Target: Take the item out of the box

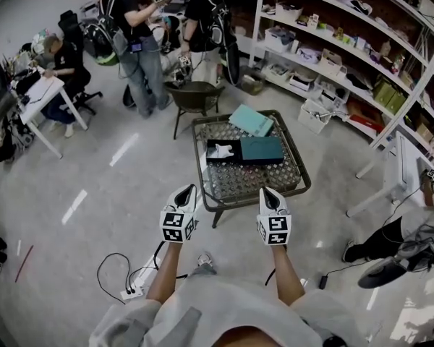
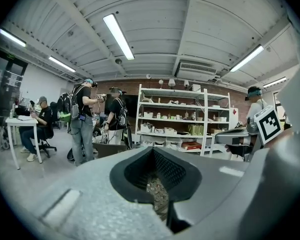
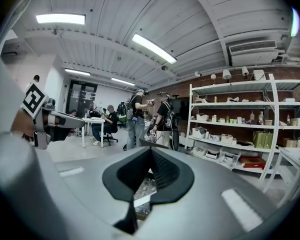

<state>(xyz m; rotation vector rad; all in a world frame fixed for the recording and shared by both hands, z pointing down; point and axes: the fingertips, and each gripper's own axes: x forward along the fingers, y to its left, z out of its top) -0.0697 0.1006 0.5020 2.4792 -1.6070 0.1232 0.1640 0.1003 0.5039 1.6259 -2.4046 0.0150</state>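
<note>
A small glass-topped table (image 1: 298,188) stands in front of me. On it lies an open box (image 1: 218,159) with a black inside, and a white item (image 1: 225,150) rests in it. A dark teal box (image 1: 262,149) sits just to its right, and a light teal lid (image 1: 250,120) lies at the far edge. My left gripper (image 1: 189,190) (image 2: 162,211) and right gripper (image 1: 266,191) (image 3: 135,211) hover side by side at the table's near edge, short of the boxes. Both are shut and hold nothing.
A dark chair (image 1: 195,96) stands behind the table, with two standing people (image 1: 134,35) beyond it. Long white shelves (image 1: 347,56) run along the right wall. A white desk (image 1: 43,96) is at the left. A power strip and cables (image 1: 130,291) lie on the floor.
</note>
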